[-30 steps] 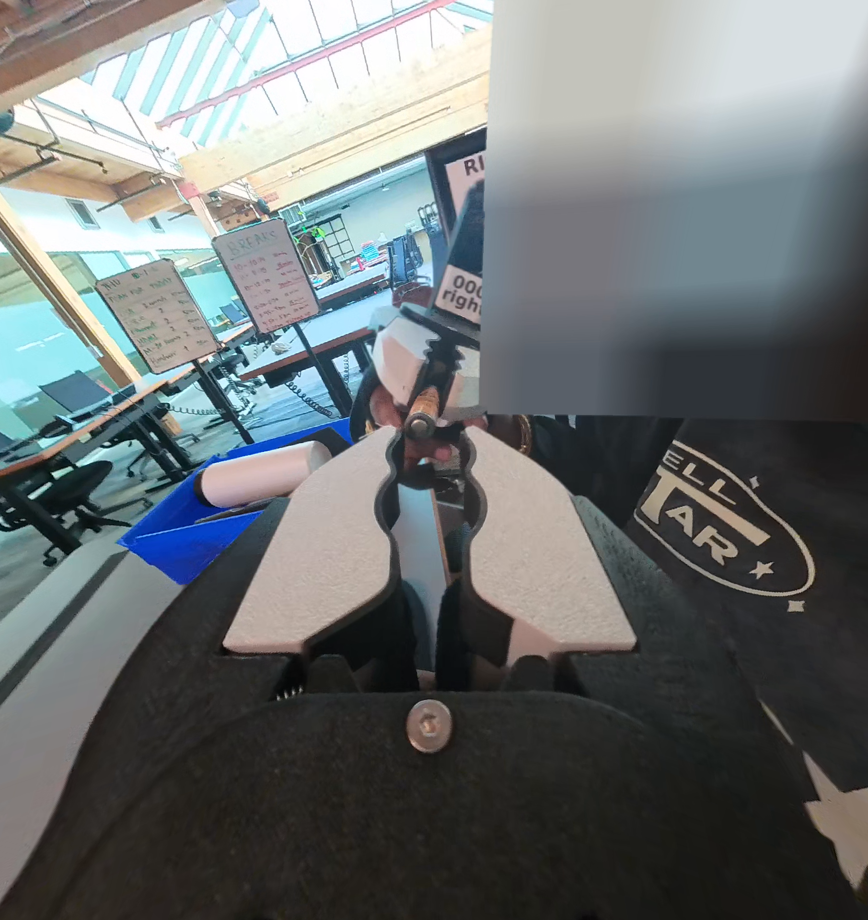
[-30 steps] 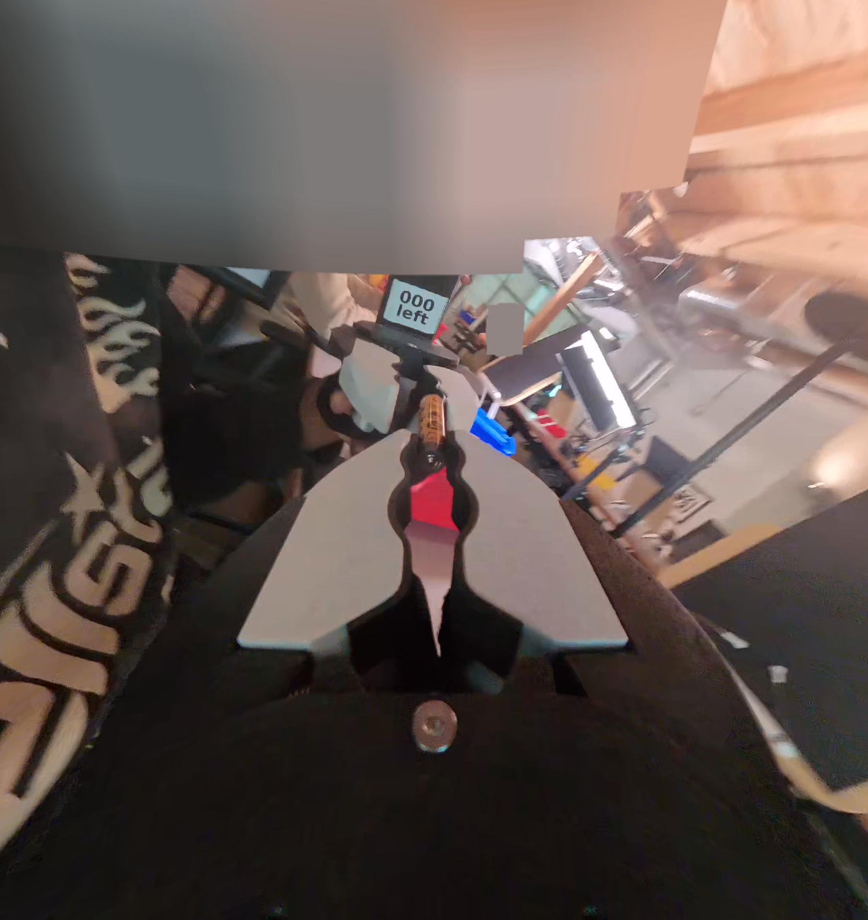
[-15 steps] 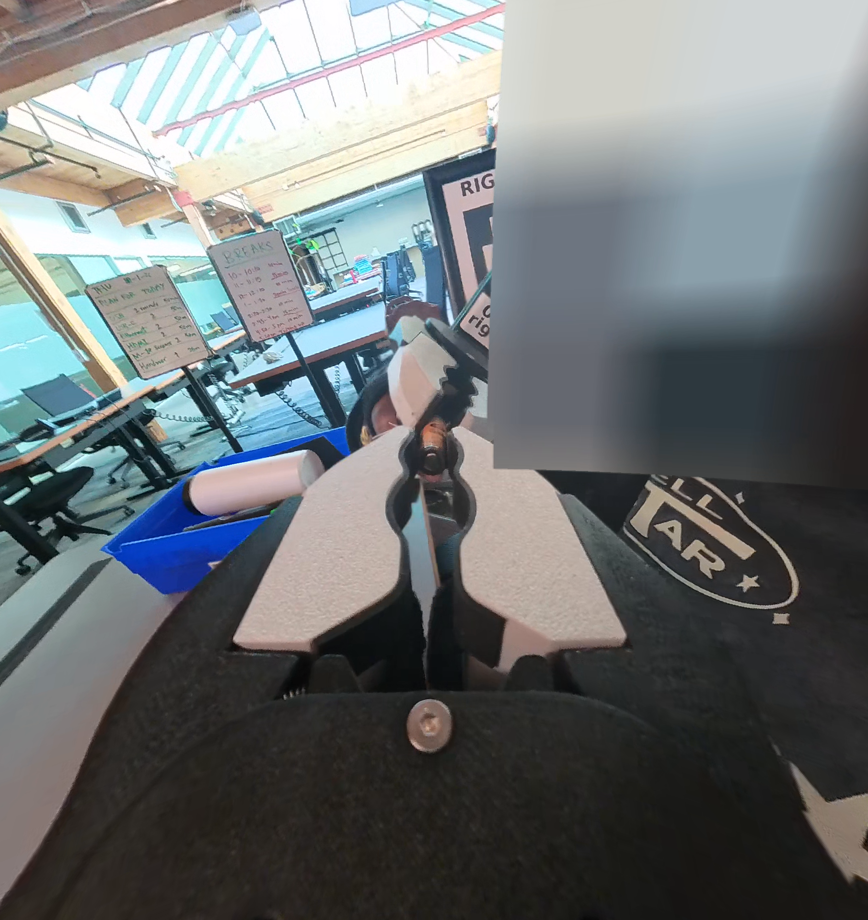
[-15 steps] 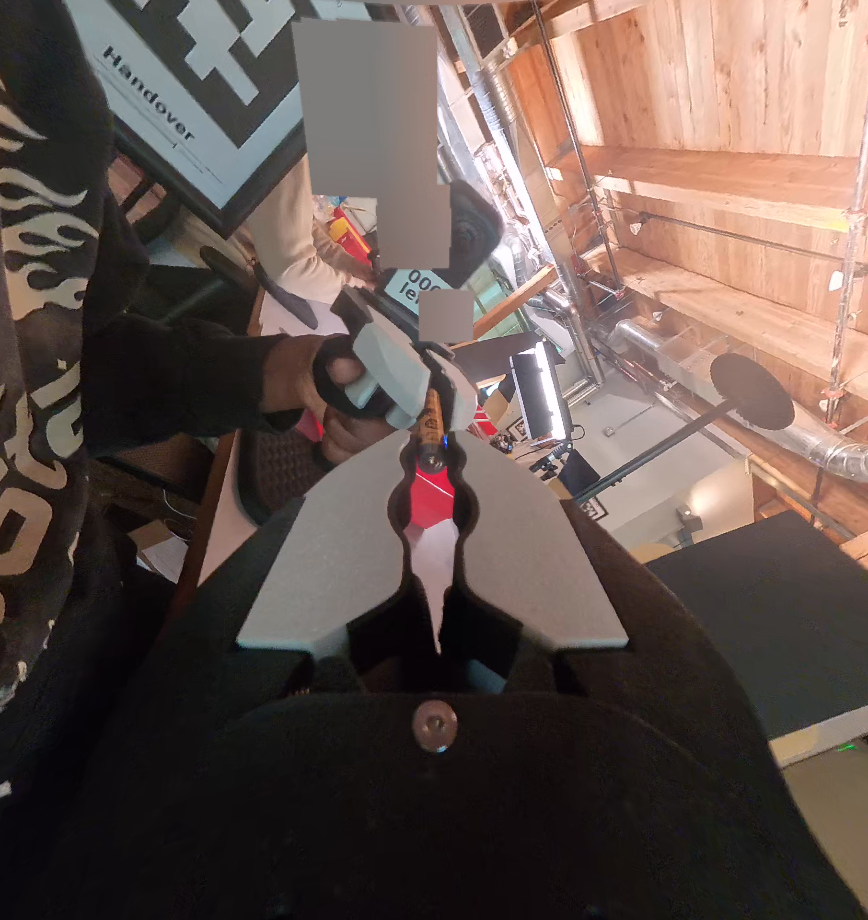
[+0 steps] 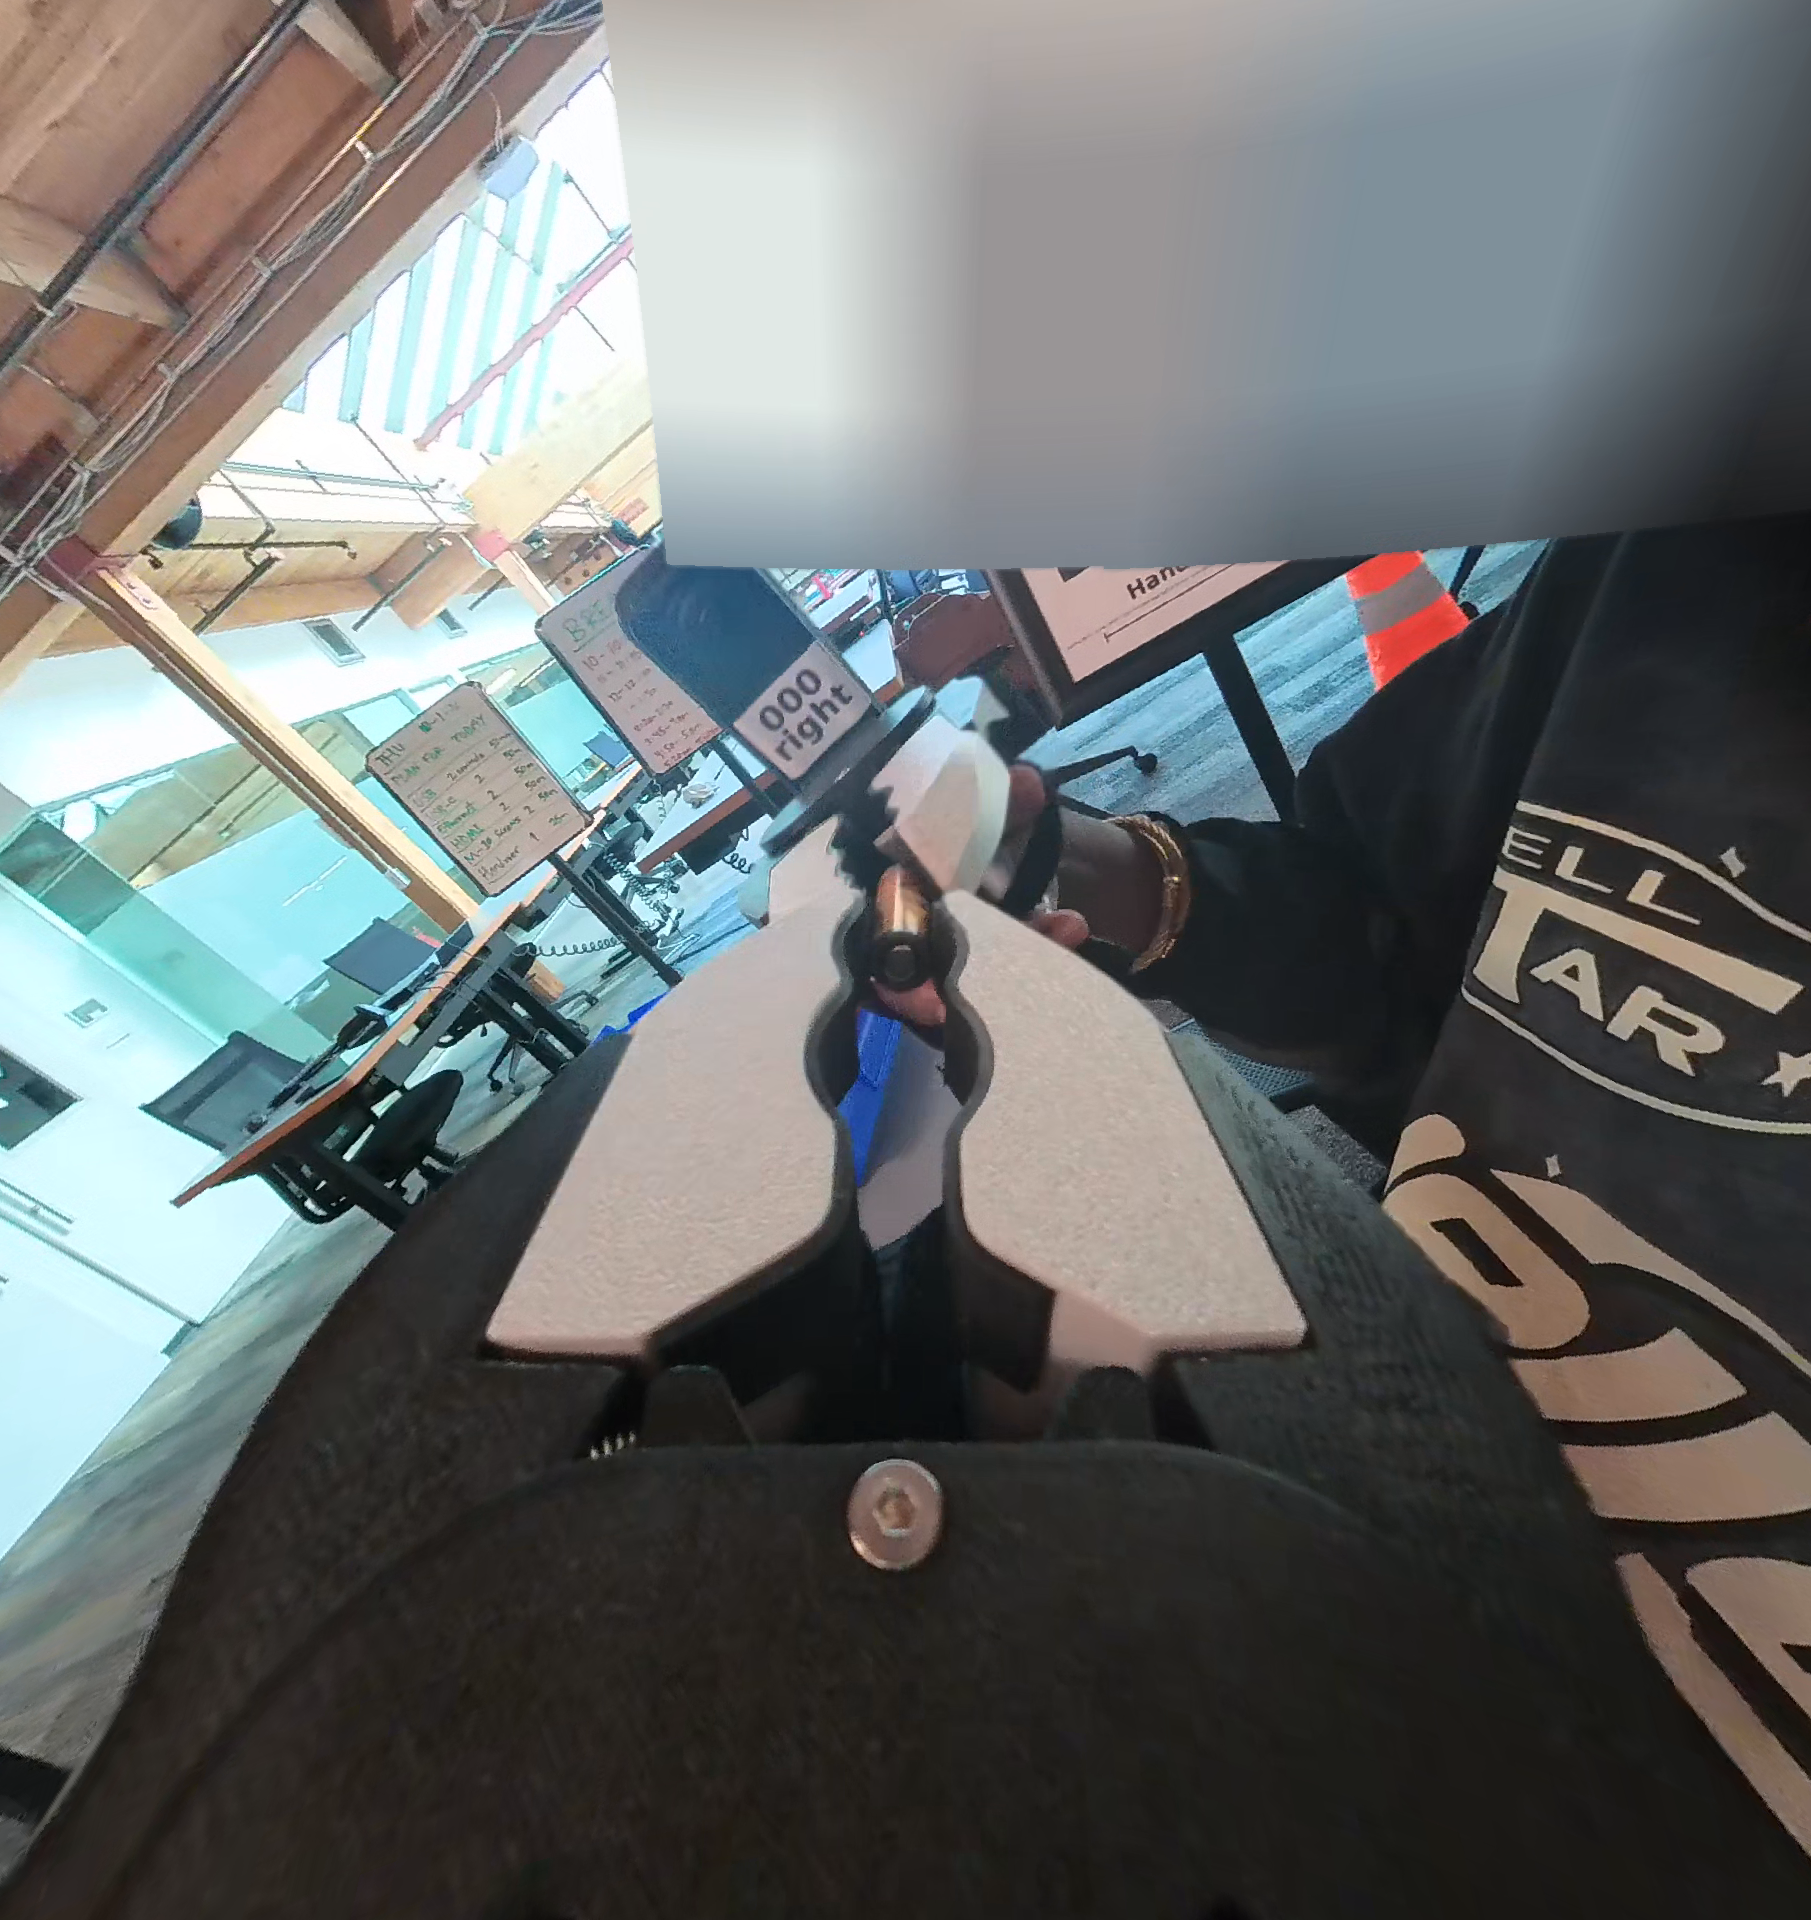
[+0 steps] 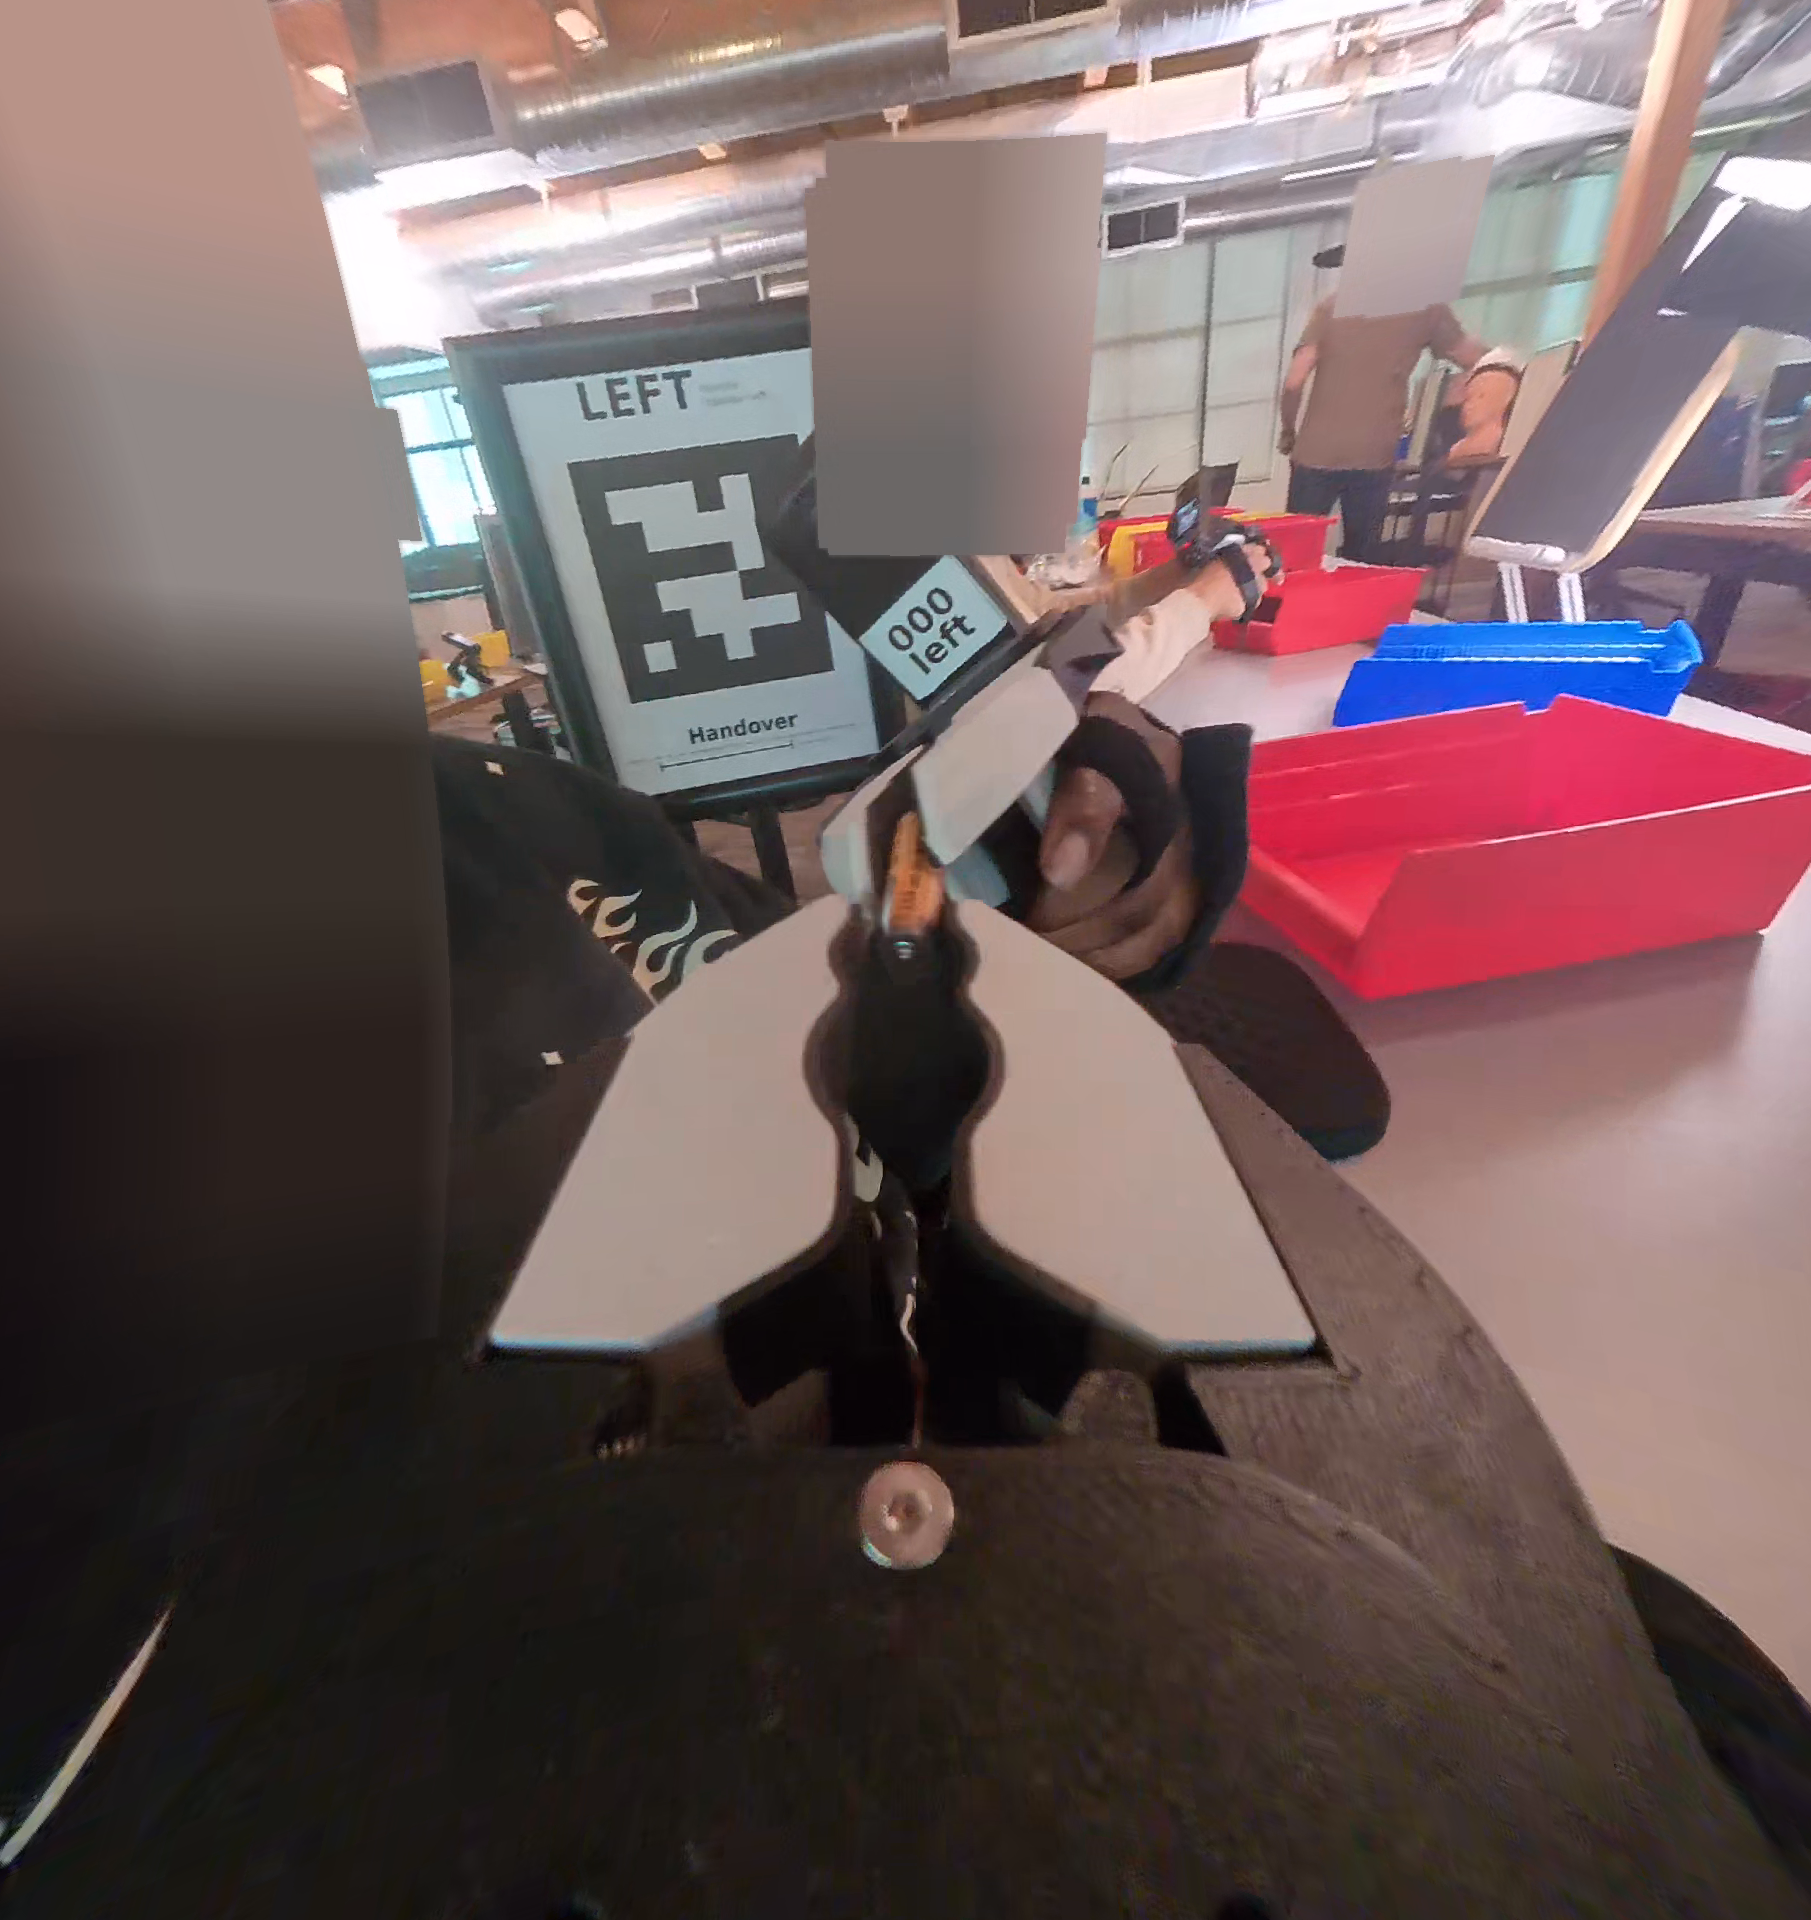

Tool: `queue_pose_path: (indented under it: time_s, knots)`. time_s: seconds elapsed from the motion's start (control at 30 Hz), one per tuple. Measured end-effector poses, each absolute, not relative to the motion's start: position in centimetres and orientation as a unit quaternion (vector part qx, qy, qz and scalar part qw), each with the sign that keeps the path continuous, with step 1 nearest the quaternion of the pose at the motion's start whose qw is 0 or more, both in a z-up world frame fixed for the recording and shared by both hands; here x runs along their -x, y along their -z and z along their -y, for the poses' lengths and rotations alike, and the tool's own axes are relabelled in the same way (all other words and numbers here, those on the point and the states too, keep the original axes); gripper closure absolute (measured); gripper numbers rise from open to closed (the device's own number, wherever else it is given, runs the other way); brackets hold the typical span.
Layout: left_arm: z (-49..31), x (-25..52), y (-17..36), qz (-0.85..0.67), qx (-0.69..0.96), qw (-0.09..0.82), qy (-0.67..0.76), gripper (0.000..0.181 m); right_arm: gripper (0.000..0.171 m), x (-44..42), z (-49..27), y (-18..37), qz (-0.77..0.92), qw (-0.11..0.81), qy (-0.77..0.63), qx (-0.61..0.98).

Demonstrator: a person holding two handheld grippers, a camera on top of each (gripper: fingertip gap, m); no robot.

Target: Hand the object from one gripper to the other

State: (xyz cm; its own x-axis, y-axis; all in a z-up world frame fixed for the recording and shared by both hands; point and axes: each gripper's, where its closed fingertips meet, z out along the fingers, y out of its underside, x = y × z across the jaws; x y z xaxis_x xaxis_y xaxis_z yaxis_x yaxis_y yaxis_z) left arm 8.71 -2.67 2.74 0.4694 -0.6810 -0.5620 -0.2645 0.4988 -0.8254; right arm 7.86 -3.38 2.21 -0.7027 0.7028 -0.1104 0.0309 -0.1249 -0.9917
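Note:
The object is a small copper-coloured battery (image 5: 896,914), held in the air between the two grippers. In the left wrist view my left gripper (image 5: 896,954) is shut on its near end, and the right gripper (image 5: 916,868) grips its far end from the other side. In the right wrist view the battery (image 6: 907,891) has its metal end between the tips of my right gripper (image 6: 901,943), which is shut on it. The left gripper (image 6: 896,862) clasps the other end there. The middle of the battery is partly hidden by the fingers.
A grey table (image 6: 1607,1143) carries a large red bin (image 6: 1524,862) and a blue bin (image 6: 1514,665) to the right. A framed marker sign (image 6: 672,582) stands behind. A person stands far back. Whiteboards (image 5: 475,800), desks and an orange cone (image 5: 1400,623) show in the left wrist view.
Both grippers have swung round together with the battery held between them, so both backgrounds turned. The table with the bins has come into the right wrist view. Both grips on the battery are unchanged.

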Motion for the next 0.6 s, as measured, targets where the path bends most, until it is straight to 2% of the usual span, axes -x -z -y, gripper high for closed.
queue_pose_path:
  time_s: [0.13,0.4,0.6]
  knots:
    - [2.50,-8.58,-2.59,-0.485,0.493,0.706,0.150,0.171,0.159,-7.61,3.08,-1.90,0.627,0.270,-0.671,0.290]
    - [2.30,-8.31,-2.76,-0.441,0.533,0.682,0.238,0.163,0.160,-7.53,2.67,-2.48,0.665,0.561,-0.476,0.130]
    - [2.46,-8.68,-2.50,-0.444,0.537,0.671,0.251,0.167,0.160,-7.41,2.75,-2.44,0.667,0.634,-0.383,0.080]
